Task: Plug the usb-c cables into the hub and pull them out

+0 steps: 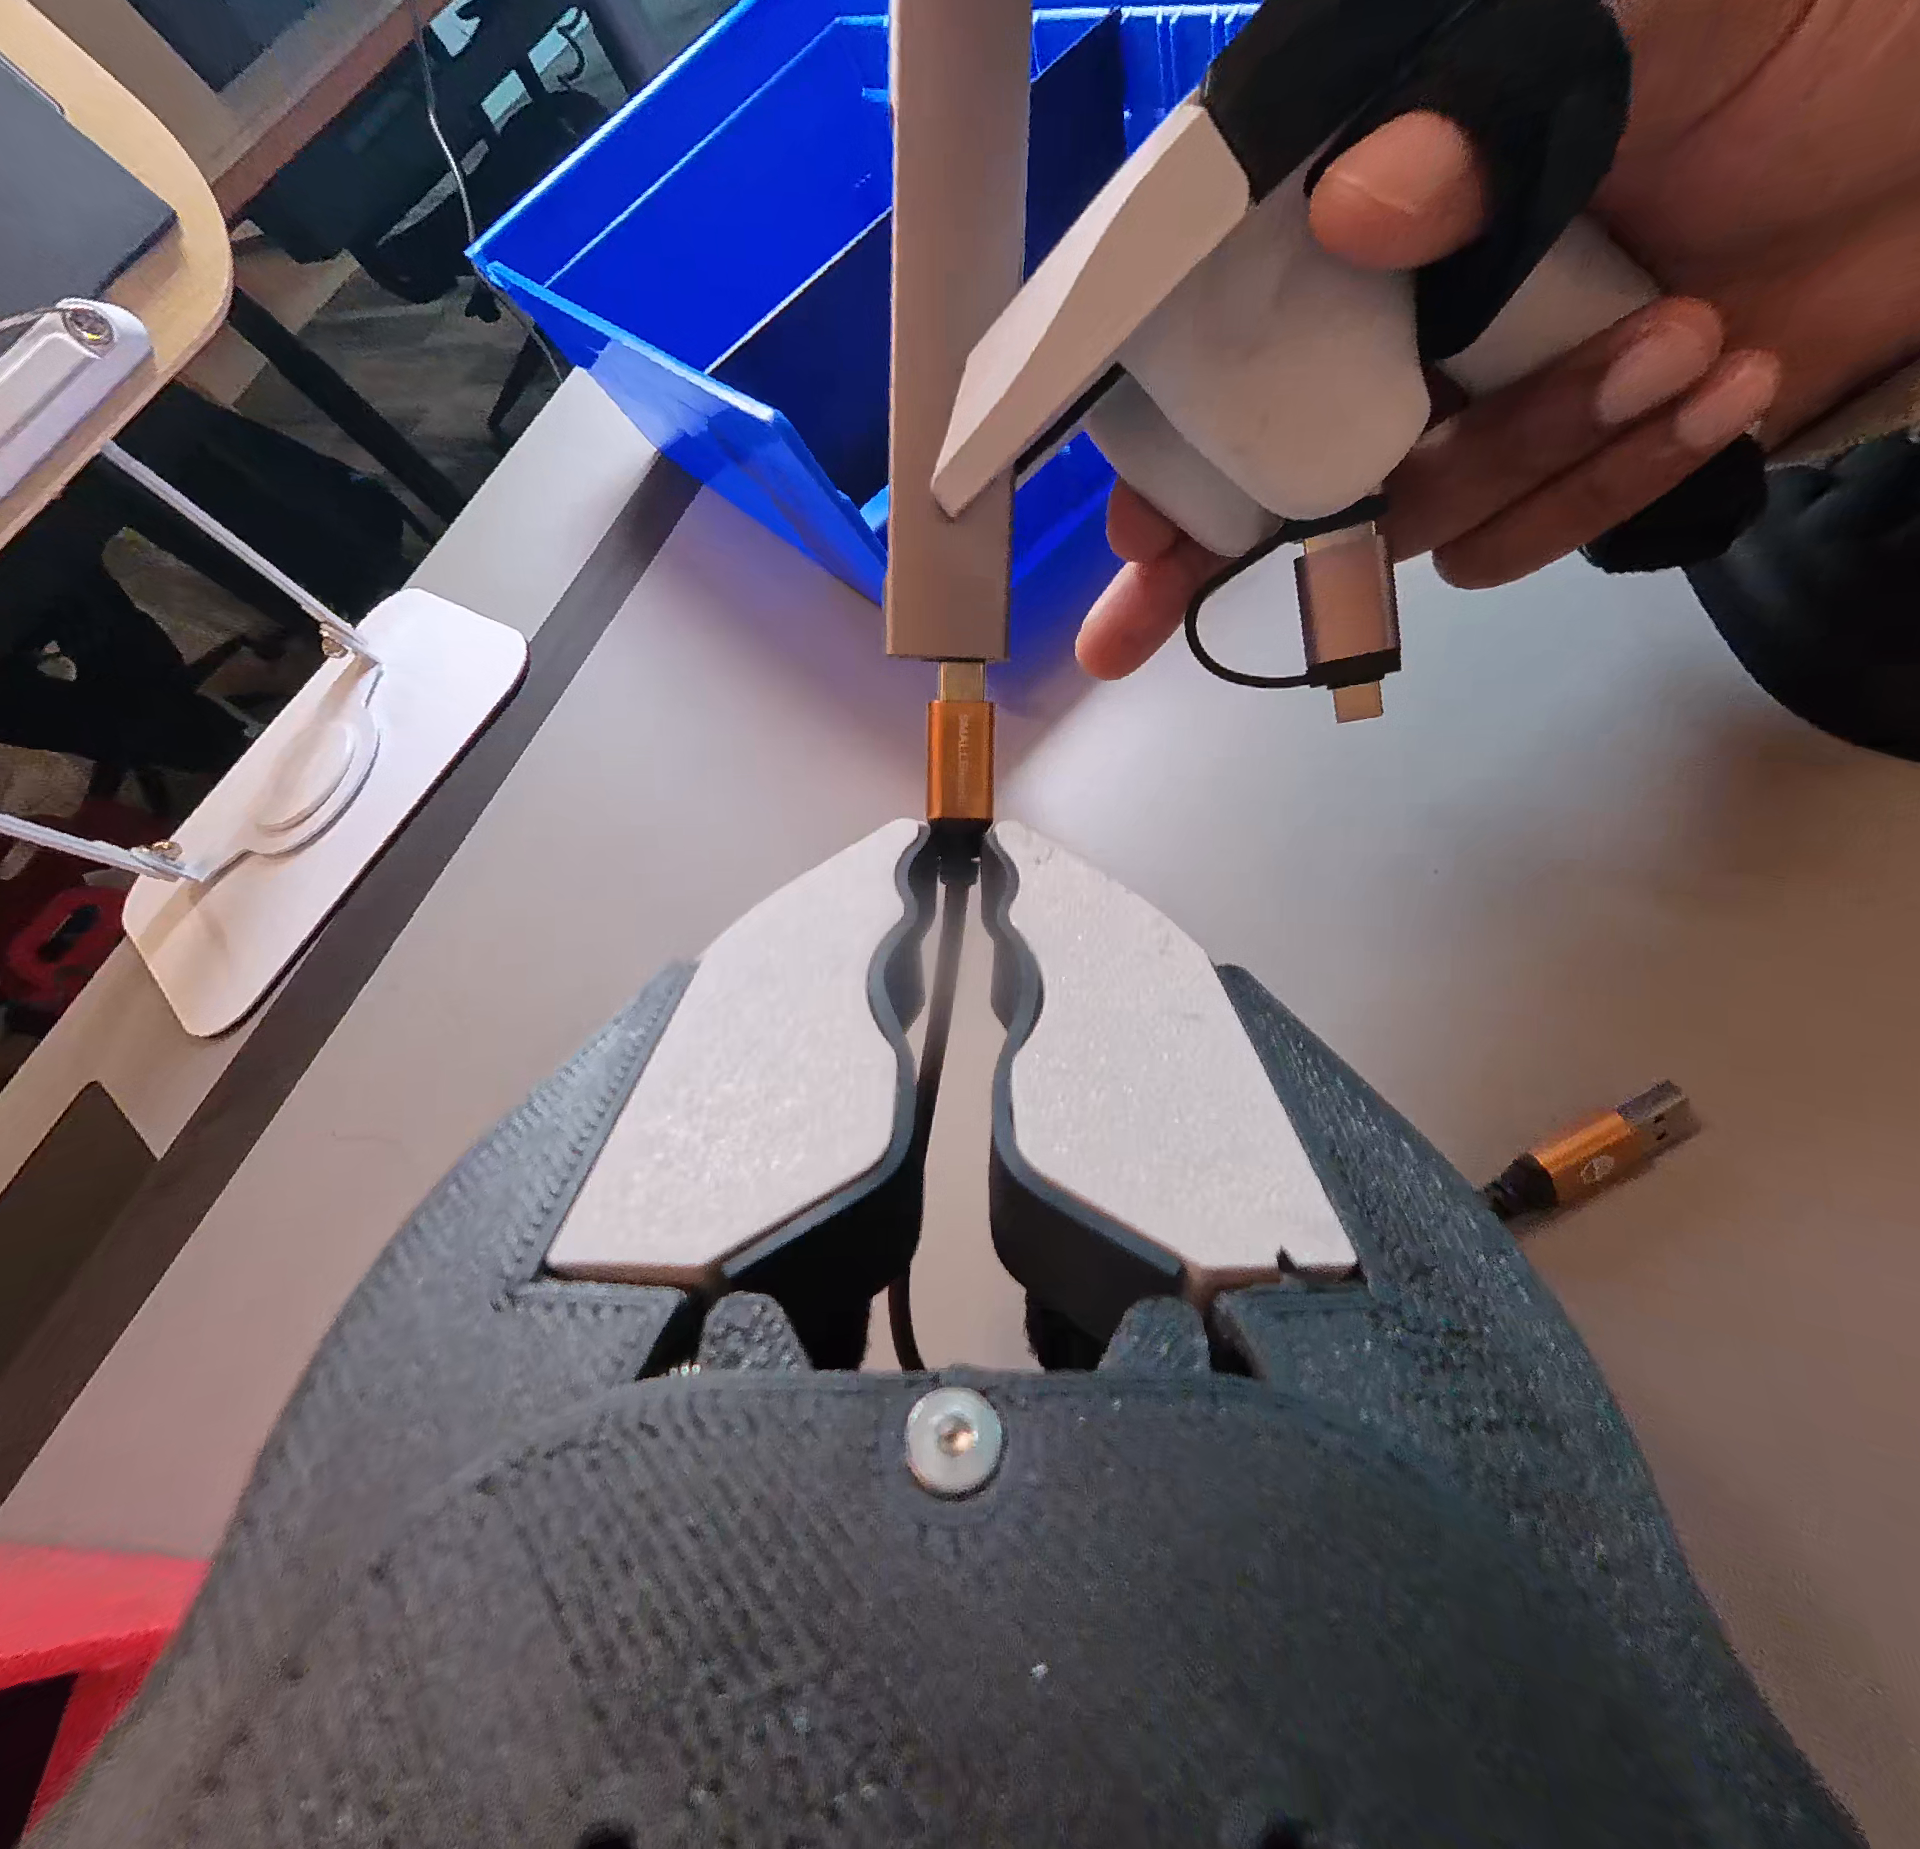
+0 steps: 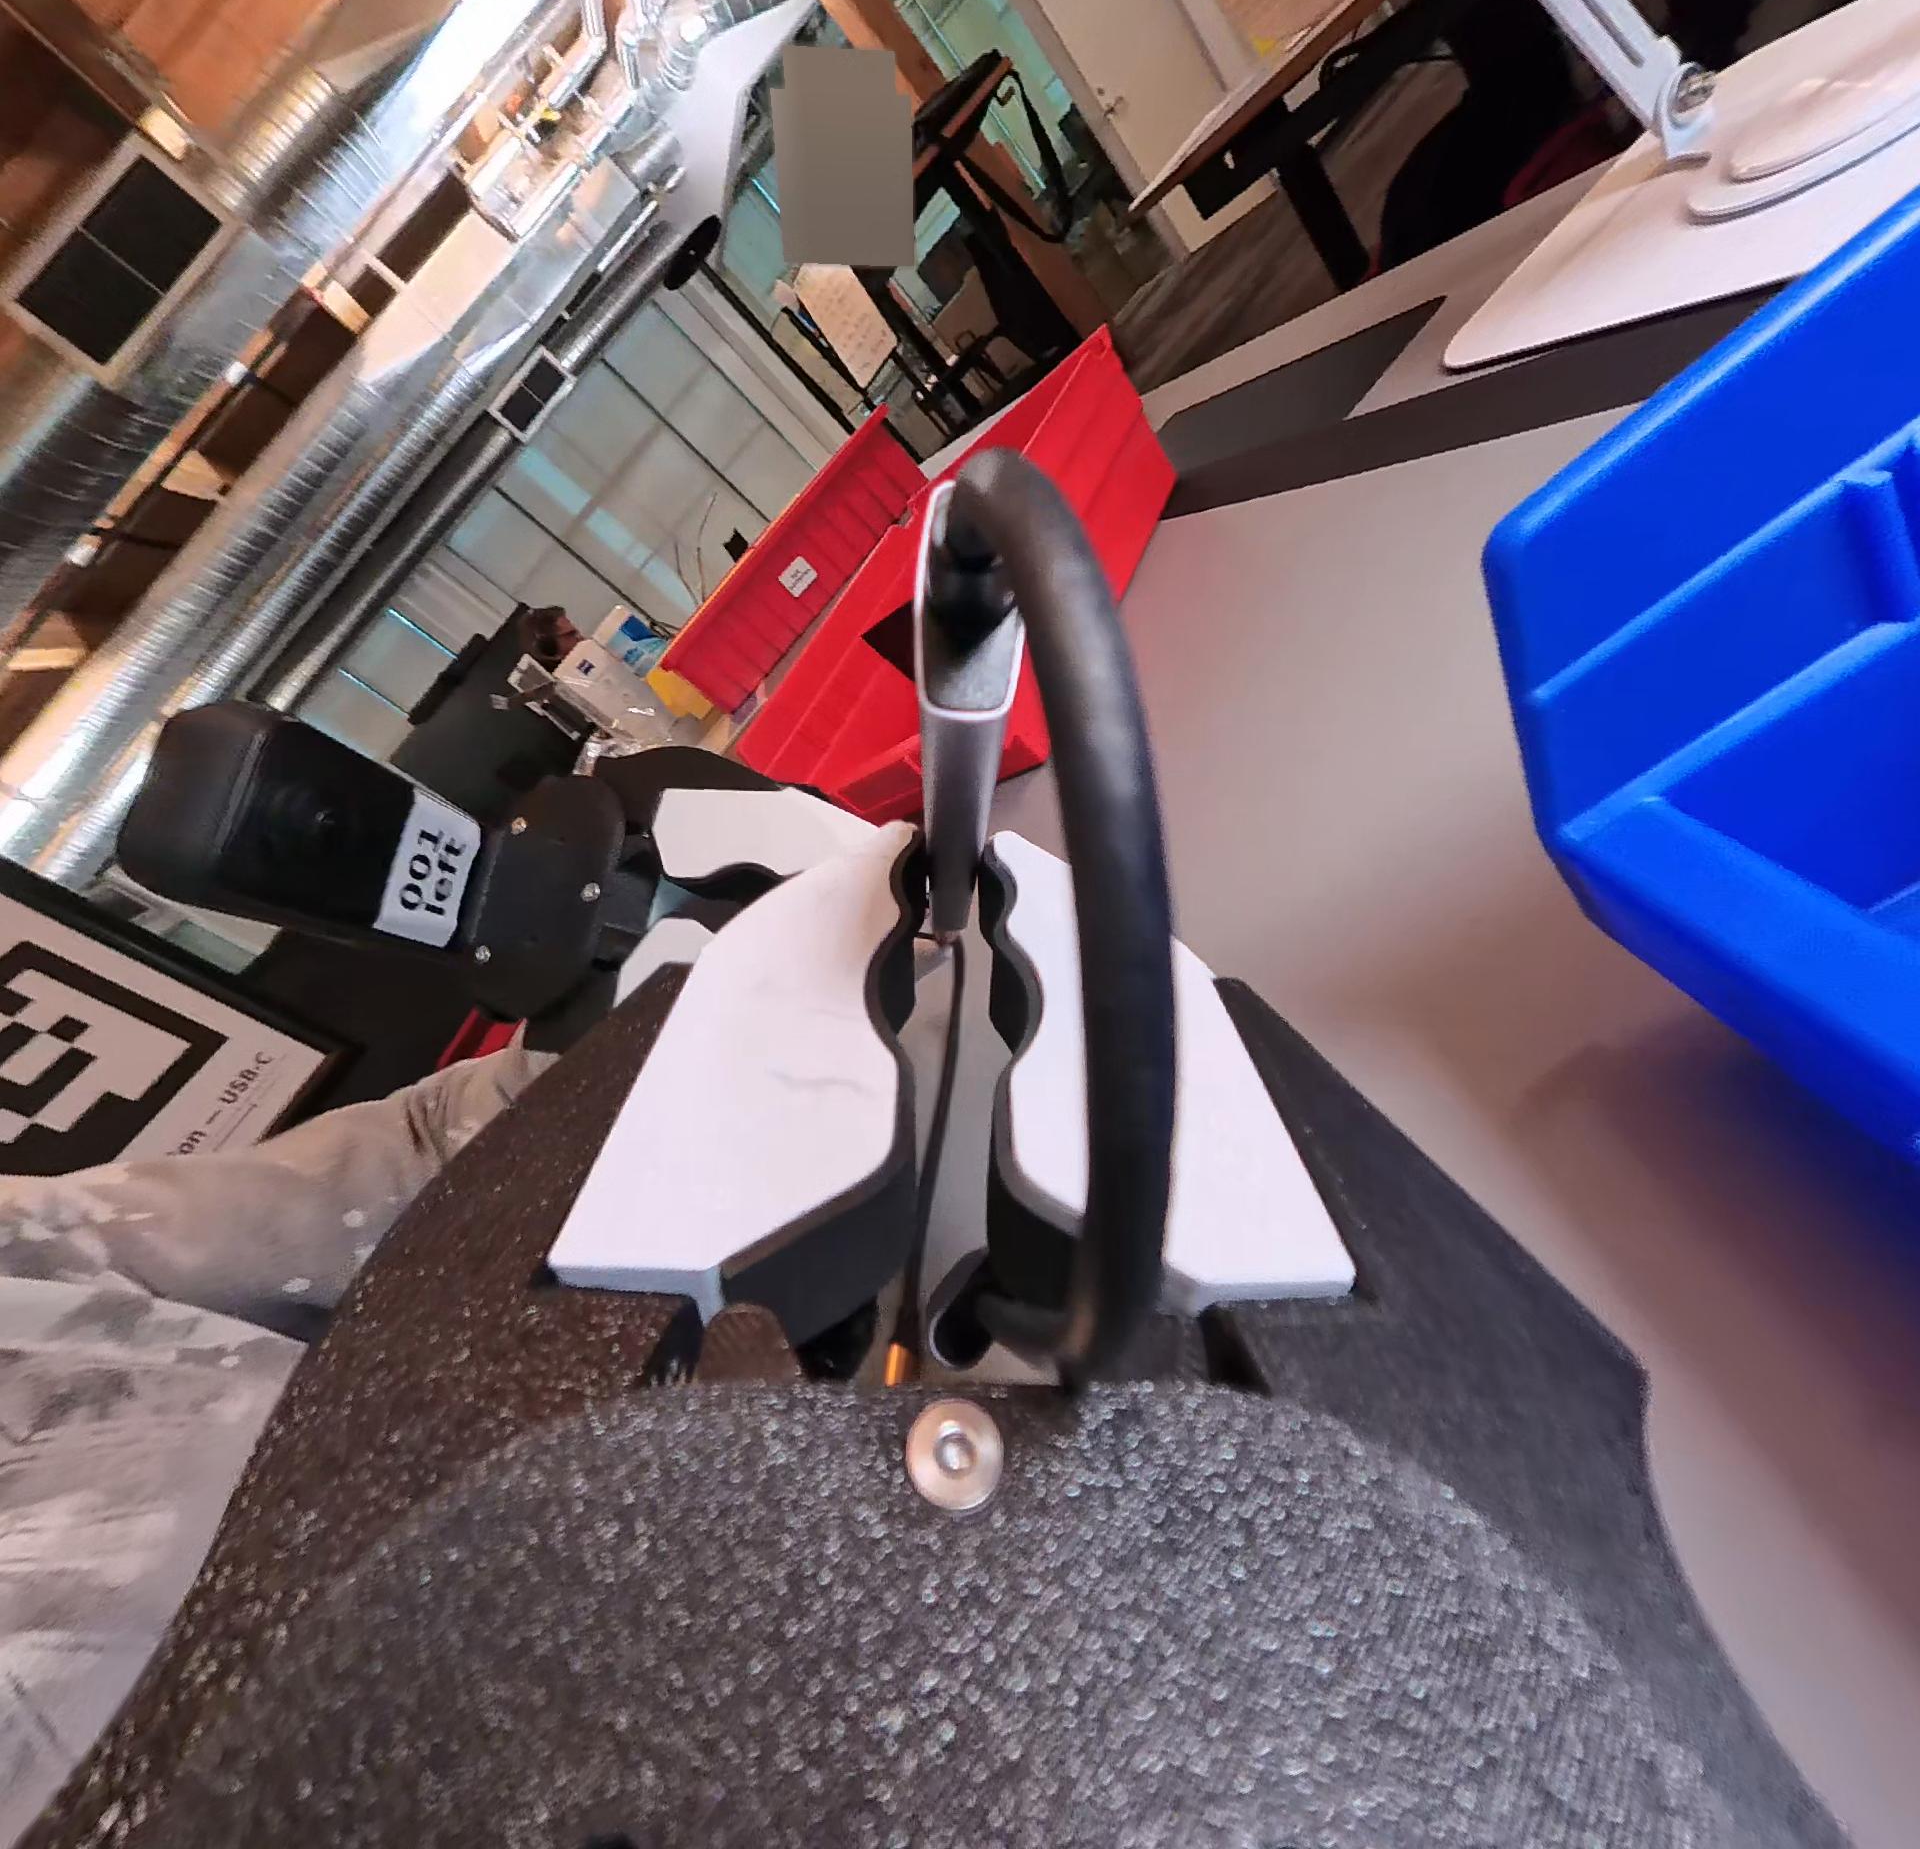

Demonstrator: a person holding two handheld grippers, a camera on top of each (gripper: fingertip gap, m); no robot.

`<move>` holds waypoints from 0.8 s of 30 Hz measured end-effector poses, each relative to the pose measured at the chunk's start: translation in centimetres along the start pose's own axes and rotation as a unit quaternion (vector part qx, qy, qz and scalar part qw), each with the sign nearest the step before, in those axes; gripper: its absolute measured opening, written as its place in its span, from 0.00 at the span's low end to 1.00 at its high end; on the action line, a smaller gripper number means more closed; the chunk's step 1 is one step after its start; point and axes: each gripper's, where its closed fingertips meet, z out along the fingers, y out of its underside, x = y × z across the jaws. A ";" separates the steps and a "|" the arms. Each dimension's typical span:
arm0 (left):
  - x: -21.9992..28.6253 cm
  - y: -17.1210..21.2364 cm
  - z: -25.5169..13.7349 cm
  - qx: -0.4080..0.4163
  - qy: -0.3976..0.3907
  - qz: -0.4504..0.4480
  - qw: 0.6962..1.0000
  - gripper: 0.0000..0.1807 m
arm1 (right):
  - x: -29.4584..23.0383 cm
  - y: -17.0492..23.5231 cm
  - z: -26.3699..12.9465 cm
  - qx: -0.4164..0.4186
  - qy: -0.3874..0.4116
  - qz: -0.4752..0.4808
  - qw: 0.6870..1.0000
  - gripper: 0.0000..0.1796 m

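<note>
My left gripper (image 1: 954,849) is shut on the black cable just behind its orange USB-C plug (image 1: 960,760). The plug's metal tip meets the end port of the grey hub (image 1: 951,345), with a short part of the tip still showing. The hub stands upright, held by my right gripper (image 2: 951,869), which is shut on it; a white finger (image 1: 1081,313) of that gripper lies against the hub. In the right wrist view the hub (image 2: 961,729) is seen end-on with its black cable (image 2: 1117,864) looping back. A small grey adapter (image 1: 1349,594) dangles under the hand.
The orange cable's USB-A end (image 1: 1605,1145) lies on the grey table at the right. A blue bin (image 1: 727,272) stands behind the hub and shows in the right wrist view (image 2: 1714,708). A red bin (image 2: 935,636) and a white stand base (image 1: 312,812) sit near the table's edge. Tip to tip, the grippers are about 6 cm apart.
</note>
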 end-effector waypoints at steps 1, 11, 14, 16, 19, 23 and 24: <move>-0.1 -0.1 0.0 0.004 -0.004 0.000 1.000 0.04 | -0.1 -0.1 -0.1 0.002 -0.006 0.013 1.000 0.05; -0.1 -0.1 0.3 -0.007 -0.016 -0.010 1.000 0.05 | -0.1 -0.2 -0.1 0.010 -0.030 0.065 0.997 0.05; 0.1 0.4 0.5 -0.025 -0.003 -0.018 1.000 0.05 | 0.1 0.1 0.1 0.003 -0.016 0.050 0.999 0.05; 0.1 0.6 0.5 -0.031 -0.003 -0.023 0.999 0.05 | 0.1 0.3 0.2 0.000 -0.015 0.053 0.999 0.05; 0.0 0.6 0.4 -0.032 0.001 -0.035 0.999 0.05 | 0.1 0.2 0.1 0.002 -0.019 0.070 0.997 0.05; -0.1 0.2 0.0 -0.028 0.008 -0.048 0.998 0.05 | 0.2 0.2 0.1 0.005 -0.036 0.105 0.994 0.05; 0.0 0.2 0.0 -0.027 0.010 -0.049 0.998 0.05 | 0.1 0.2 0.1 0.005 -0.042 0.112 0.993 0.05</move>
